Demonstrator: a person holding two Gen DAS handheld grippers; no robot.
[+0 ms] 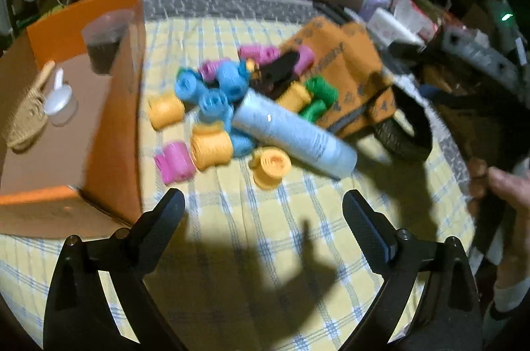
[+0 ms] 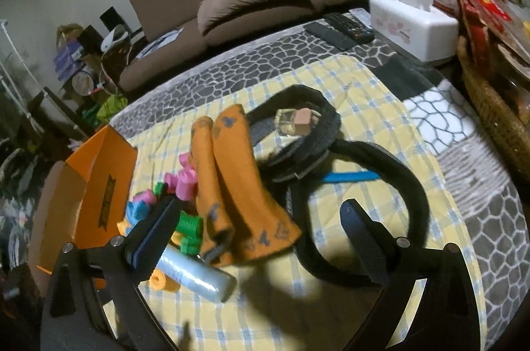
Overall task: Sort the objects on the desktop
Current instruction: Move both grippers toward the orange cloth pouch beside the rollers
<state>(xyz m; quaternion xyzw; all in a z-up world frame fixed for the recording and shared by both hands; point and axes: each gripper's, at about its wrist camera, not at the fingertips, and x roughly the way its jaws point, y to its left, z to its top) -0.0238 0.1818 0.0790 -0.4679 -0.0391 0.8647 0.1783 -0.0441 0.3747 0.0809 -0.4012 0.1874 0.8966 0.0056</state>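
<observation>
Hovering: left tool (image 1: pixel 263 202) wide apart, empty | right tool (image 2: pixel 261 218) spread, empty | over yellow checked cloth (image 1: pixel 265 235)

A table is covered with a yellow checked cloth (image 1: pixel 251 251). An orange box (image 1: pixel 109 119) is set on its left side. Colourful hair rollers (image 1: pixel 212 105) are piled in the middle, and a pale blue bottle (image 1: pixel 294 132) is laid among them. An orange cloth (image 2: pixel 238 185) and a black strap (image 2: pixel 391 185) are spread to the right. A white tissue box (image 2: pixel 414 29) is set at the far right.
</observation>
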